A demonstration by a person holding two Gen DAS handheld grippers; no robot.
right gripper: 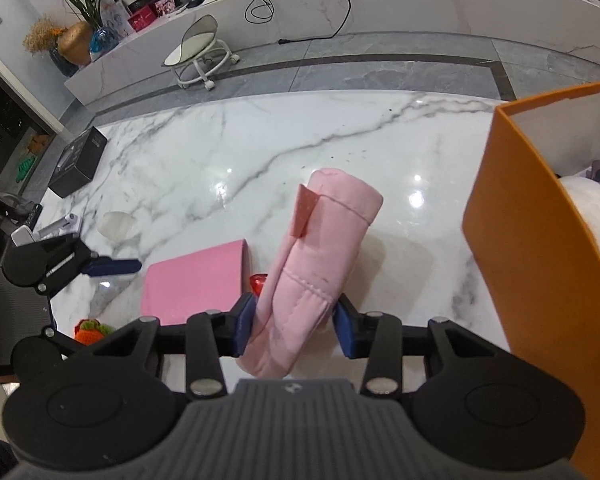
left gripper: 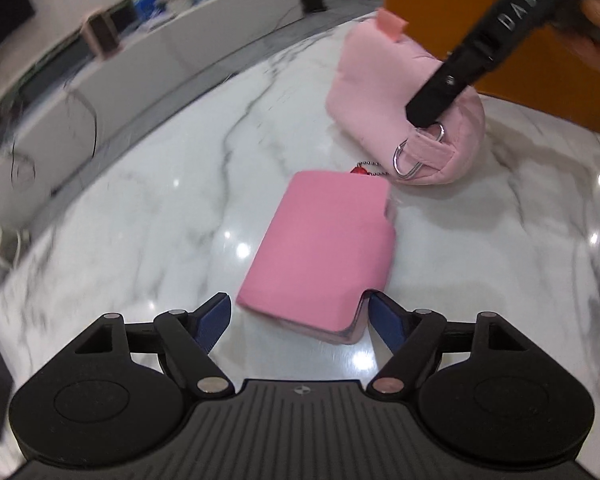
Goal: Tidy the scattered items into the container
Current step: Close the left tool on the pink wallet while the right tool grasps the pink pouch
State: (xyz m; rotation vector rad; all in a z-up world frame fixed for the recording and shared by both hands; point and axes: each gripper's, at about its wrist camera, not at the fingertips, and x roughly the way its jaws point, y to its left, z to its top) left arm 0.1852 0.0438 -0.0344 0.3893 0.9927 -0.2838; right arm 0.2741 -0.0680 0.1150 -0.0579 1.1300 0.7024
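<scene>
A pale pink padded pouch with a metal ring lies between my right gripper's blue fingers, which press its near end; it also shows in the left wrist view, tilted up off the table under the right gripper's black arm. A pink wallet-like case lies flat on the marble table, its near corner between the fingers of my open left gripper. It also shows in the right wrist view. The orange container stands at the right.
A red charm on a bead chain lies between case and pouch. An orange knitted toy sits near the table's front edge. A black box and a translucent lid lie at the left. White items lie inside the container.
</scene>
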